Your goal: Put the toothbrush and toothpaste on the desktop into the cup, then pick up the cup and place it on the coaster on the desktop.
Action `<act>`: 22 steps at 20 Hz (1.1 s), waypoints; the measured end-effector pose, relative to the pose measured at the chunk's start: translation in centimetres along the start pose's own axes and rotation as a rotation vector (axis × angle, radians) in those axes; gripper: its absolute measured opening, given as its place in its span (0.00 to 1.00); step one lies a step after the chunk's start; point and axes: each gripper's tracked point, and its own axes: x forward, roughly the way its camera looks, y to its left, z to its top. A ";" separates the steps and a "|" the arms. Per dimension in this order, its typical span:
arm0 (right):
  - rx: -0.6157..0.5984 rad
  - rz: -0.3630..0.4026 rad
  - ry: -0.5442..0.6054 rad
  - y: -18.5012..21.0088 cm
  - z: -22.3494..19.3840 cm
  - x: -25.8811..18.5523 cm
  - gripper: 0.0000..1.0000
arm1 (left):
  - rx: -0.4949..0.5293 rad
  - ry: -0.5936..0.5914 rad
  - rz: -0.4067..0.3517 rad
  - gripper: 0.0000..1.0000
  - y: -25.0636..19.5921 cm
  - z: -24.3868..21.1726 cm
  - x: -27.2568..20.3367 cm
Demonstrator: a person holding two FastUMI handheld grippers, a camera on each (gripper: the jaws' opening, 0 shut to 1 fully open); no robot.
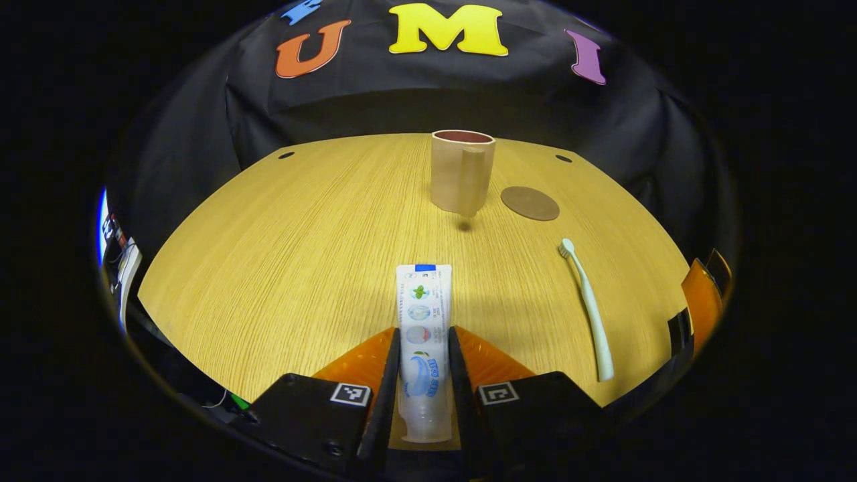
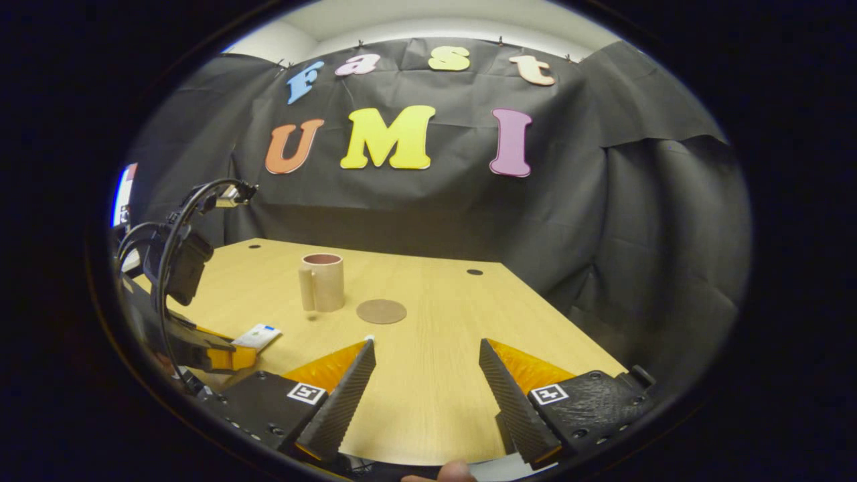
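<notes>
Left gripper (image 1: 424,375) clamped on the white plastic toothpaste tube (image 1: 423,335) — both fingers pressed against its sides near the capped end, the flat crimped end pointing out over the desk. Pale green toothbrush (image 1: 589,314) lying flat to the tube's right, well apart from it, bristle head aimed toward the far side. Beyond both, upright and open-mouthed: tan cylindrical cup (image 1: 462,171) with a reddish-brown interior, handle turned toward the camera. Just beside the cup on its right, not touching, a round flat brown coaster (image 1: 529,203). No object between tube and cup.

Right gripper (image 2: 426,375) spread wide with bare desk between the fingers, poised above the near edge. Seen from there: cup (image 2: 322,282) and coaster (image 2: 381,311) farther off, left gripper (image 2: 211,351) low at the left with the tube's flat end (image 2: 256,336) sticking out.

Light wood-grain desktop (image 1: 281,254) with small dark round holes near its far corners. Black cloth wall (image 2: 602,201) draped behind and to the side.
</notes>
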 end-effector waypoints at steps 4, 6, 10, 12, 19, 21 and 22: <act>0.024 0.033 0.052 1.7 -0.9 0.8 0.95 | -0.002 -0.003 -0.003 0.47 -0.2 1.9 0.1; 0.014 0.055 0.079 2.8 -1.4 1.3 0.95 | -0.001 -0.018 -0.010 0.42 -0.4 3.4 -0.1; -0.009 0.067 0.123 4.4 -2.3 2.3 0.95 | -0.013 -0.066 -0.030 0.42 -0.1 4.5 -1.9; -0.008 0.076 0.155 5.3 -3.2 3.1 0.95 | -0.016 -0.096 -0.034 0.42 0.1 5.5 -2.5; 0.025 0.051 0.283 7.1 -5.2 6.9 0.95 | -0.038 -0.176 -0.045 0.41 1.1 6.9 -4.6; 0.030 0.049 0.318 7.7 -5.6 7.8 0.93 | -0.047 -0.189 -0.047 0.41 1.2 7.2 -4.7; 0.026 0.048 0.333 8.0 -5.8 8.3 0.91 | -0.047 -0.193 -0.048 0.41 1.3 7.4 -4.8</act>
